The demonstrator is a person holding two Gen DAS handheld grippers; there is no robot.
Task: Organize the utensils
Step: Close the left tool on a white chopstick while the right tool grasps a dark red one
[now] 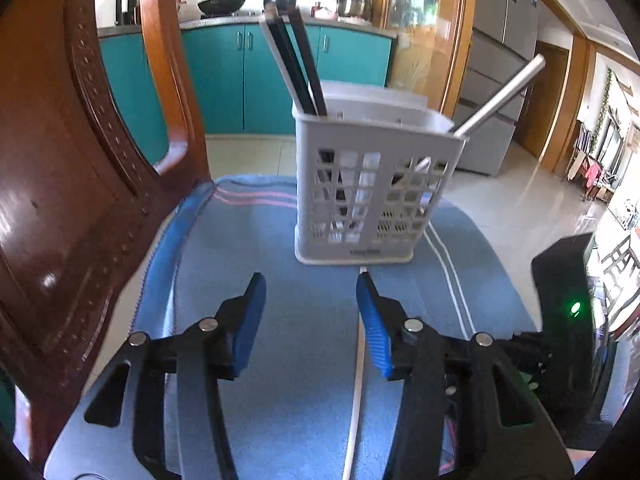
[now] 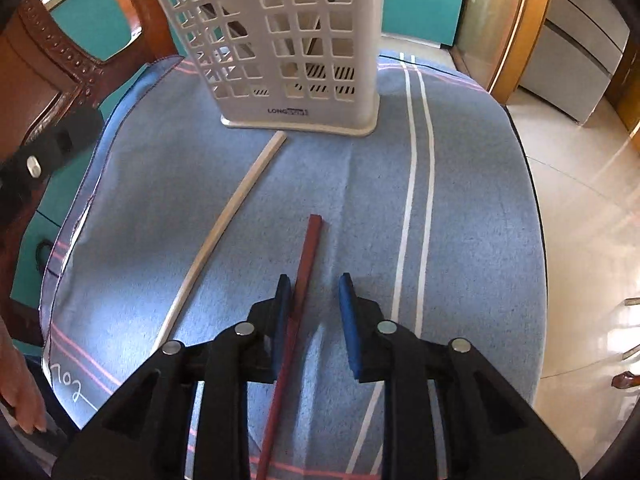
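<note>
Landmark for all entries: the white utensil caddy (image 1: 374,184).

Item, left gripper (image 1: 311,292): black linkage arms, ribbed blue pads. Jaws stood moderately wide, gripping nothing. The pale chopstick (image 1: 357,380) lay on the cloth just inside the right-hand pad (image 1: 374,328), near side of the caddy; contact with that pad could not be told.

Item, right gripper (image 2: 313,296): same build. Jaws stood narrow yet apart, set either side of the red chopstick (image 2: 304,276). The left-hand pad (image 2: 282,308) lay against or just beside the stick; the other pad stood clear. No closed grip was evident.

Item, red chopstick: slim, square-sectioned, dark red, lying flat in front of the caddy, its far end pointing toward it and well short of the base.

Item, pale chopstick (image 2: 224,220): slim, cream, square-ended, lying flat, its far tip almost at the caddy's base.

Item, cloth (image 2: 480,208): blue woven, soft nap, white and pink stripes; the caddy stood on it.

Item, utensil caddy (image 2: 280,40): white moulded plastic, upright, rectangular, lattice walls, solid base rim. Dark chopsticks (image 1: 298,64) leaned out of its left compartment; a matte metal handle (image 1: 500,92) leaned out at the right.

Item, wooden chair back (image 1: 60,160): glossy carved reddish wood, left of the caddy.
</note>
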